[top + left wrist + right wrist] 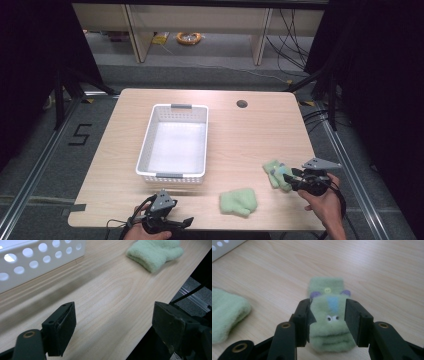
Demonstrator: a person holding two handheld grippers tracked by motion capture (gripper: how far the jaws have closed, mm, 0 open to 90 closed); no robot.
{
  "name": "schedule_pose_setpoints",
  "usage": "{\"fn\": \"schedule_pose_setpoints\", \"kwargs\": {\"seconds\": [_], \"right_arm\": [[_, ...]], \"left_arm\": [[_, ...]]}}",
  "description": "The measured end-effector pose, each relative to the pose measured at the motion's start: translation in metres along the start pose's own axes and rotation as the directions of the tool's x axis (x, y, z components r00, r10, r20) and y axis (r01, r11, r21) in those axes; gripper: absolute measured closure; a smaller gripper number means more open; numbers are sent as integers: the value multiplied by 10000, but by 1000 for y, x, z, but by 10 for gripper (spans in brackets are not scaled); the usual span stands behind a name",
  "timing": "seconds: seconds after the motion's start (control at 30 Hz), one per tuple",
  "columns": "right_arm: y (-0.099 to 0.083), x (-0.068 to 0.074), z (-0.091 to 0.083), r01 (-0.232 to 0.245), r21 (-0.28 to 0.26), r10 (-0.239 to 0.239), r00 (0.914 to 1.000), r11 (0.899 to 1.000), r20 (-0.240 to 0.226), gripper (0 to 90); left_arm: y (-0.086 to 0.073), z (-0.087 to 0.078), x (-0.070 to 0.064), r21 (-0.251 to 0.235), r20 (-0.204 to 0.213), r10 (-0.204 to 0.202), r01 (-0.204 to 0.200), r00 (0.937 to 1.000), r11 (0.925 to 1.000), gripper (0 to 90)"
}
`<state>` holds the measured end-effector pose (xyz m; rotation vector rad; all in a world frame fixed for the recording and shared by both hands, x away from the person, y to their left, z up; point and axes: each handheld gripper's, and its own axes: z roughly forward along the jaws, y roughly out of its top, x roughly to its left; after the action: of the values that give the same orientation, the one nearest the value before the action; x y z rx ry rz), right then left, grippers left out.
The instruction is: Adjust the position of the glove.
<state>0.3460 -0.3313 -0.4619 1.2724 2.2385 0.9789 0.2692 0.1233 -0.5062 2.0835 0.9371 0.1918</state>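
The green sock with the little face (329, 315) is lying flat on the desk (250, 145) near its right edge, and the right gripper (328, 322) is sitting right over it, jaws straddling the sock from either side. The two pads are pressing against the fuzzy fabric at the level of the stitched eyes, though whether they are truly pinching it or just brushing its sides is hard to call; the sock is resting on the wood, not lifted. In the high view that same sock (278, 174) is poking out just ahead of the right gripper (295, 179), with the person's right hand (325, 200) gripping the tool from behind.

Just to the left, a second green sock (239, 201) is lying bunched up near the front edge of the desk, well apart from the first. In the left gripper view it (155, 252) is sitting far ahead.

The left gripper (113, 327) is hovering low over bare wood at the front edge, jaws spread wide and holding nothing. In the high view it (175, 223) is pointing rightward, close to the white perforated basket (145, 150), which is standing left of centre.
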Motion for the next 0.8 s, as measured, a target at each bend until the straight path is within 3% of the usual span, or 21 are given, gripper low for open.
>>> {"fn": "schedule_pose_setpoints", "kwargs": {"seconds": [0.03, 0.07, 0.1, 0.13, 0.2, 0.23, 0.27, 0.3, 0.37, 0.4, 0.47, 0.5, 0.57, 0.63, 0.67, 0.7, 0.8], "right_arm": [[-1, 2, 1, -594, 190, 596, 9982, 9981, -83, 574], [-2, -3, 4, -192, 206, 192, 9998, 9996, -2, 577], [-2, -4, 6, -228, 279, 229, 9997, 9993, -4, 578], [-2, -2, 7, -503, 427, 502, 9987, 9978, 28, 580], [-2, -4, 12, -408, 370, 410, 9991, 9985, -51, 582], [0, -6, 14, -263, 229, 266, 9996, 9994, -111, 582], [2, -3, 17, -685, 472, 684, 9976, 9965, 43, 583], [2, -6, 24, -418, 405, 418, 9991, 9983, -2, 589], [4, -6, 25, -482, 453, 483, 9988, 9978, -19, 592], [4, -9, 29, -485, 549, 490, 9988, 9973, -79, 598], [4, -9, 32, -1084, 719, 1092, 9940, 9915, -85, 606], [3, -11, 33, -935, 735, 940, 9956, 9929, -29, 607], [1, -10, 36, -1138, 1073, 1131, 9935, 9877, 123, 609], [-2, -12, 44, -851, 1005, 855, 9963, 9913, 5, 612], [-2, -11, 43, -1161, 1339, 1178, 9930, 9842, -51, 618], [-2, -12, 45, -727, 1191, 722, 9974, 9902, 86, 642], [-3, -9, 45, -760, 1251, 757, 9971, 9892, 71, 667]], "left_arm": [[0, 0, -1, -6, -33, -31, 31, 10000, 10000, 191], [0, 1, -2, -159, 91, -236, 237, 9997, 9996, 190], [-1, 2, -2, -129, 95, -341, 342, 9994, 9993, 190], [-1, 1, -2, -112, 86, -320, 321, 9994, 9994, 190], [-1, 1, -2, -144, 107, -328, 330, 9994, 9994, 191], [0, 0, -1, 13, 102, -31, 31, 9999, 10000, 191], [0, 0, -1, -14, 92, -71, 71, 9999, 10000, 191], [-1, 2, -2, -49, 102, -284, 284, 9995, 9996, 191], [0, 1, 0, -1, 31, 25, -25, 10000, 10000, 191], [0, 1, -1, 10, -33, -31, 31, 10000, 10000, 191], [0, 1, -2, -129, 130, -132, 134, 9998, 9998, 191], [0, 1, -1, 7, -26, 26, -26, 10000, 10000, 191], [0, 1, -1, 37, 133, -24, 23, 9999, 10000, 191], [0, 2, -2, -99, 114, -114, 115, 9999, 9999, 193], [0, 2, -2, -103, 95, -108, 109, 9999, 9999, 193], [0, 1, -2, -75, 102, -106, 107, 9999, 9999, 194], [0, 1, -1, 58, 115, -16, 16, 9999, 10000, 195]]}}
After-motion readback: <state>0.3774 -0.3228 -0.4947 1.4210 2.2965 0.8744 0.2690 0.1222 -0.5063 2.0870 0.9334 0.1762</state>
